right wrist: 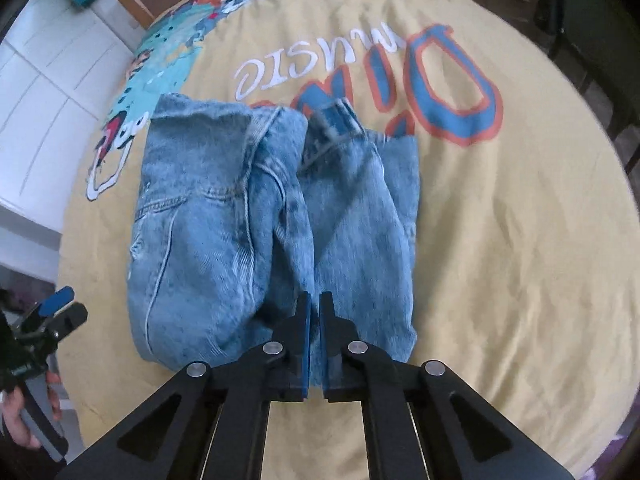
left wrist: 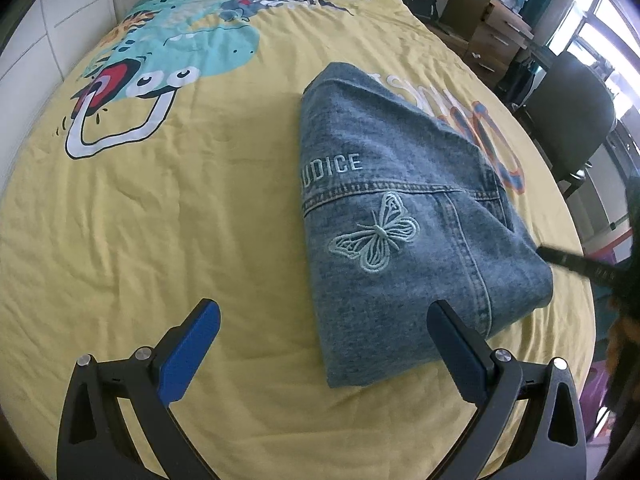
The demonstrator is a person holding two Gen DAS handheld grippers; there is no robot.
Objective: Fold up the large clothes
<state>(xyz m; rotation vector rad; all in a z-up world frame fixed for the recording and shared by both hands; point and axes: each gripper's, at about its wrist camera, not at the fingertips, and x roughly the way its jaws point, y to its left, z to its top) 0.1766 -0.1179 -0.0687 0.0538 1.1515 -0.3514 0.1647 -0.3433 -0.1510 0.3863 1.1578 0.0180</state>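
We see the folded denim jacket (left wrist: pixel 400 216) lying on the yellow bedspread (left wrist: pixel 200 240), our left hand-held gripper (left wrist: pixel 324 344) hovering wide open over its near edge, while our right hand-held gripper (right wrist: pixel 316 320) is closed, seemingly pinching the jacket's near fold.

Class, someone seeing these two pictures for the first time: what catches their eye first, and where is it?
A folded denim jacket with a pale embroidered butterfly lies right of centre on the yellow cartoon-printed bedspread. The right gripper is shut at the denim's near edge, while the left gripper stands open.
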